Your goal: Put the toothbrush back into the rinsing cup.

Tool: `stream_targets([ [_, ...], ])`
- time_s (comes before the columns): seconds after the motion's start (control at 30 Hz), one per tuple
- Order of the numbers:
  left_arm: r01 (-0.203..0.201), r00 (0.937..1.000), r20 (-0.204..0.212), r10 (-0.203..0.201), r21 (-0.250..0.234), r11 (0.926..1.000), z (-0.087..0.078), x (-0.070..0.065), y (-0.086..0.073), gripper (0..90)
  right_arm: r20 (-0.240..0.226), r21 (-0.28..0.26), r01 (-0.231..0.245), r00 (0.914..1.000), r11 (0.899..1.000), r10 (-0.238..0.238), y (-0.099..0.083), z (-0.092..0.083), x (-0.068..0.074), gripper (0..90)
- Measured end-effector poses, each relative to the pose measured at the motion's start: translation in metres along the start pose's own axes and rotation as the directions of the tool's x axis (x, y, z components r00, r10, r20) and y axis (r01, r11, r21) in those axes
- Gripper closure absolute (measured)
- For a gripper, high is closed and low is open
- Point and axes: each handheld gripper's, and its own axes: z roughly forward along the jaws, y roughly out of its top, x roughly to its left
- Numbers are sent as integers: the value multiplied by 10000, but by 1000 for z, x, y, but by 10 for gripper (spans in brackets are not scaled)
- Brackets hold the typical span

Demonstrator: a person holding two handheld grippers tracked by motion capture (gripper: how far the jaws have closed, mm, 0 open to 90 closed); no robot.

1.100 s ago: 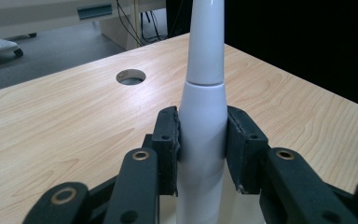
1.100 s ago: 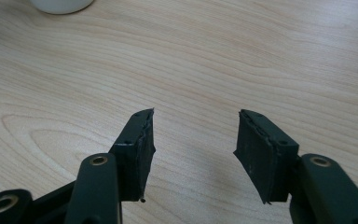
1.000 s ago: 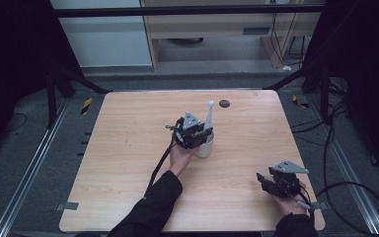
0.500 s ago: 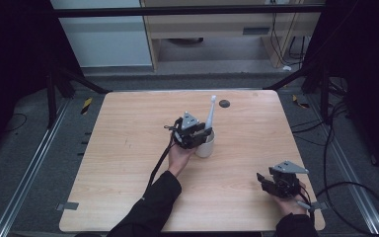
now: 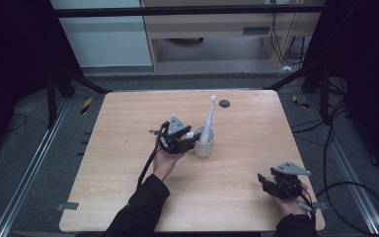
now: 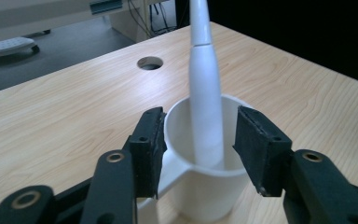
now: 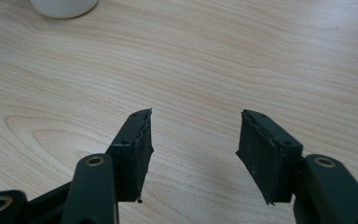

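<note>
Surface: wooden table [image 5: 128,128].
Left gripper [image 6: 198,140]: jaws just opened, clear of white cup [image 6: 205,186], electric toothbrush [image 6: 205,93].
Right gripper [image 7: 193,144]: open, empty.
Advice: back straight out, avoid tipping cup.

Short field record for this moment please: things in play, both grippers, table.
cup: white cup near table centre, upright
toothbrush: white electric toothbrush standing in the cup, leaning
left gripper: left gripper just opened, jaws apart beside the cup rim, gripping nothing
right gripper: right gripper open, empty, over bare wood
table: wooden table, round hole near far edge
</note>
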Motion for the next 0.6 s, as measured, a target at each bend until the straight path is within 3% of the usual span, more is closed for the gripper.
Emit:
stream_targets([
  [0.17, -289, 9983, -491, 305, 315, 9991, -21, 9, -6, 444, 54, -108, -19, 10000, 9999, 20, 0, -1, 1, 417],
  [0.37, -483, 9951, -820, 550, 817, 9955, -42, 18, -25, 401, 112, -218, -38, 9999, 9998, 41, -1, -3, 0, 398],
  [0.6, -299, 9930, -1100, 424, 1129, 9932, -69, 31, -49, 375, 190, -254, -98, 9998, 9996, 103, -2, -3, -1, 376],
])
